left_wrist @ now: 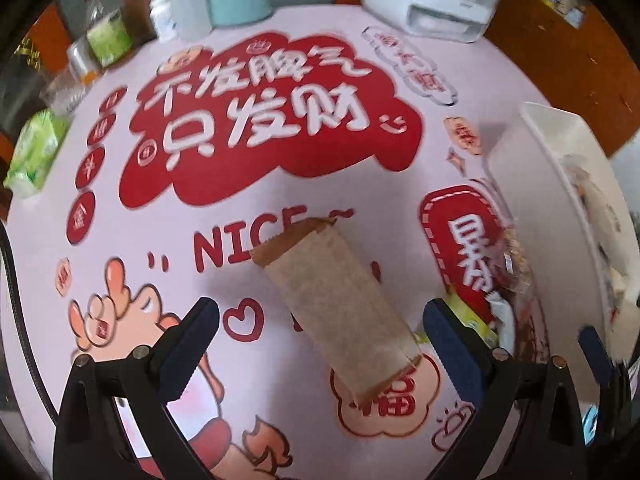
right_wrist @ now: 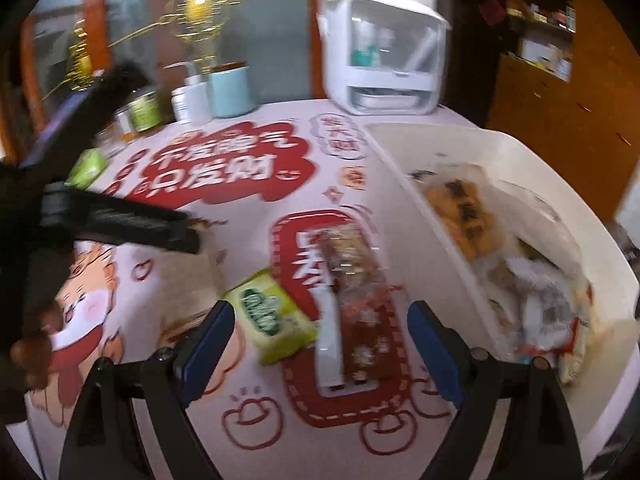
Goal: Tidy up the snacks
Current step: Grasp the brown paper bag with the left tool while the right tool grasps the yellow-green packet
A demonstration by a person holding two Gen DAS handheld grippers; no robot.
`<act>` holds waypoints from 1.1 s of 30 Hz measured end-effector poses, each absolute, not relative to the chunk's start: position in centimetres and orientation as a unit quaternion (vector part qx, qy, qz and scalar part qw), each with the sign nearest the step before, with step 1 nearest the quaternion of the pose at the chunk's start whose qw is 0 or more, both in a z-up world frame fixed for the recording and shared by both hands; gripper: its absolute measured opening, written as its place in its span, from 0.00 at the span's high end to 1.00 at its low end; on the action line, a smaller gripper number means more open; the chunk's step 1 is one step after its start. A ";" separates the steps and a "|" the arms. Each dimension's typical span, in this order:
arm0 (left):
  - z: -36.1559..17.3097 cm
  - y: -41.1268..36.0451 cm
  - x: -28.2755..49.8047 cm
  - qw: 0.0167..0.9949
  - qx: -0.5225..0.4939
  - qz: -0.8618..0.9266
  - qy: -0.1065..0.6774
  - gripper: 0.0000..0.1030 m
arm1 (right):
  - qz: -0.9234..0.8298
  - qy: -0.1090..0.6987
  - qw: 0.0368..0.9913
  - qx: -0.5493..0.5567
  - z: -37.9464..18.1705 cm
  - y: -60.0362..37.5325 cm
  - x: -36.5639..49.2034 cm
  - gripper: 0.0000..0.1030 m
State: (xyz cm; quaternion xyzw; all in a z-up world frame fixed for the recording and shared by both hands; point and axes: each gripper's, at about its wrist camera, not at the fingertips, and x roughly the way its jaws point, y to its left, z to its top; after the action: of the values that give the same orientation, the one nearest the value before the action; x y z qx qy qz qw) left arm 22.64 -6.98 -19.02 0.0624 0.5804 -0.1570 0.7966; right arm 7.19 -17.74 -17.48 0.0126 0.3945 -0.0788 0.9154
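Note:
In the left wrist view a long brown paper snack packet [left_wrist: 340, 300] lies on the pink printed tablecloth, between the fingers of my open left gripper [left_wrist: 320, 328]. My right gripper [right_wrist: 320, 336] is open above a clear-wrapped brown snack bar [right_wrist: 352, 300] and a green snack packet [right_wrist: 272, 316] to its left. A white bin [right_wrist: 404, 184] to the right holds several wrapped snacks, among them an orange packet [right_wrist: 460, 208]. The left gripper's arm [right_wrist: 120, 220] crosses the left of the right wrist view. The bin [left_wrist: 536, 152] also shows at the right of the left wrist view.
A white dispenser box [right_wrist: 384, 56], a light blue canister [right_wrist: 232, 88] and pump bottles [right_wrist: 192, 96] stand at the table's far edge. A green tissue pack [left_wrist: 36, 152] and jars [left_wrist: 108, 32] line the left edge. Wooden cabinets stand behind.

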 end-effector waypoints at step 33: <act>-24.2 -8.5 24.2 0.757 0.069 -0.093 0.644 0.09 | 0.000 0.456 0.884 -0.105 -22.4 -11.9 9.3 0.62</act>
State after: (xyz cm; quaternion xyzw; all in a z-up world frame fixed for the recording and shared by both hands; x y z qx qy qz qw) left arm 24.22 -8.52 -24.20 0.0685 0.6436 -0.0929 0.7566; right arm 9.26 -11.91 -22.36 -0.1048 0.4561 -0.0001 0.8837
